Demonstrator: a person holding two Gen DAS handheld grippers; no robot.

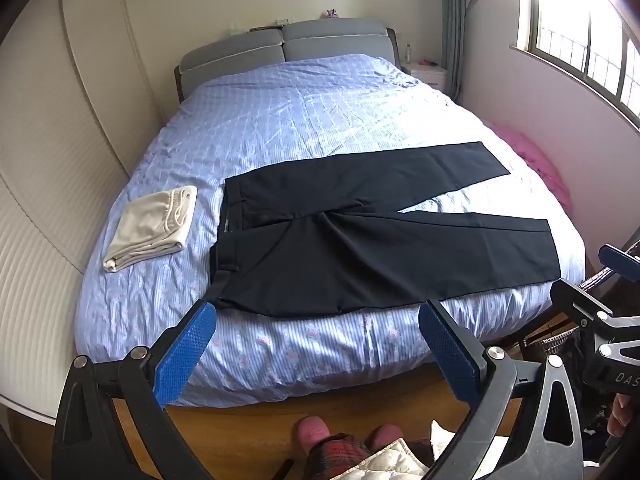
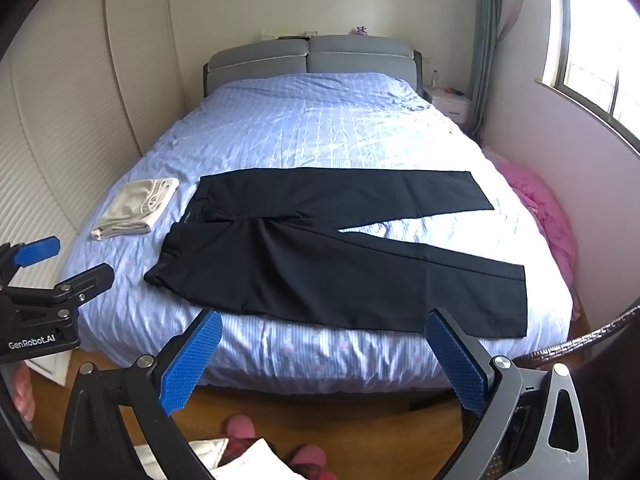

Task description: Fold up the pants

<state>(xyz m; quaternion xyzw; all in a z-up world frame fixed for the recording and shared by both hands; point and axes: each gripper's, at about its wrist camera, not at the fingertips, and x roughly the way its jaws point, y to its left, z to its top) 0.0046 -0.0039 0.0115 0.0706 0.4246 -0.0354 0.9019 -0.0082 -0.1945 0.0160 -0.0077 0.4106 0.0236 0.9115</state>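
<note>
Your left hand-held gripper (image 1: 316, 322) and right hand-held gripper (image 2: 324, 332): both spread, empty | just ahead on blue striped bed (image 2: 320, 128): flat dark cloth pants (image 2: 320, 256), legs splayed | soft, limp, light; pinch waistband and hem.

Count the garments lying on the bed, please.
2: black pants spread flat near the foot, and a folded cream garment beside their waistband. None else shows on the bed.
</note>
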